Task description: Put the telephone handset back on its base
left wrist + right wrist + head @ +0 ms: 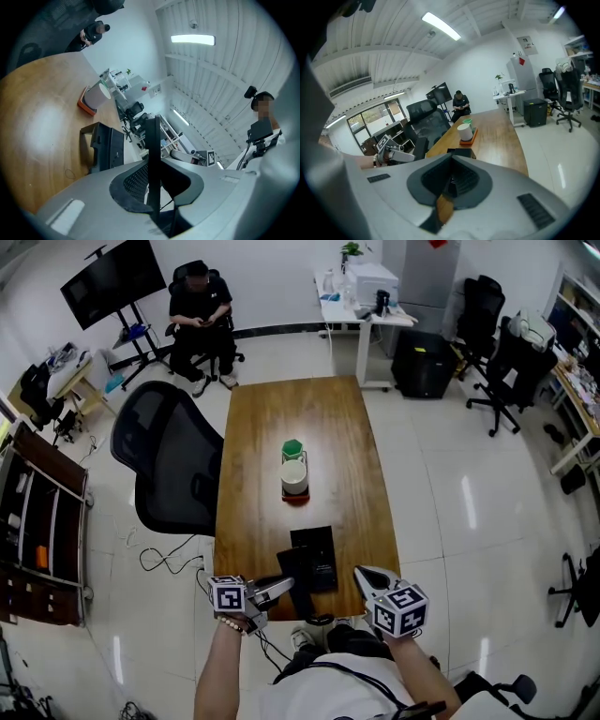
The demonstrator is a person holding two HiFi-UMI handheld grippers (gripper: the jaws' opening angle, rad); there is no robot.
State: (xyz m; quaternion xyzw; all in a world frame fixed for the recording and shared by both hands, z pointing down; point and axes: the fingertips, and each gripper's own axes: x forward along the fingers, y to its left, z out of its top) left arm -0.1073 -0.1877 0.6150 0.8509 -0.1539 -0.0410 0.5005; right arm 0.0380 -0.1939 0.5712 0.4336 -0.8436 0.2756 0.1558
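The left claw (279,588) (152,157) is clamped on the telephone handset (298,596) (152,136), gripping its narrow sides partway along its length. The handset lies crosswise to the jaws. Its long axis runs roughly from the counter's near edge toward the far edge, with the near end overhanging that edge. It hangs just left of the black base (317,554) (108,147), which sits at the middle of the counter's (272,427) near edge. The right claw (368,577) (450,180) is closed on nothing, just right of the base. A white cup (294,476) stands mid-counter.
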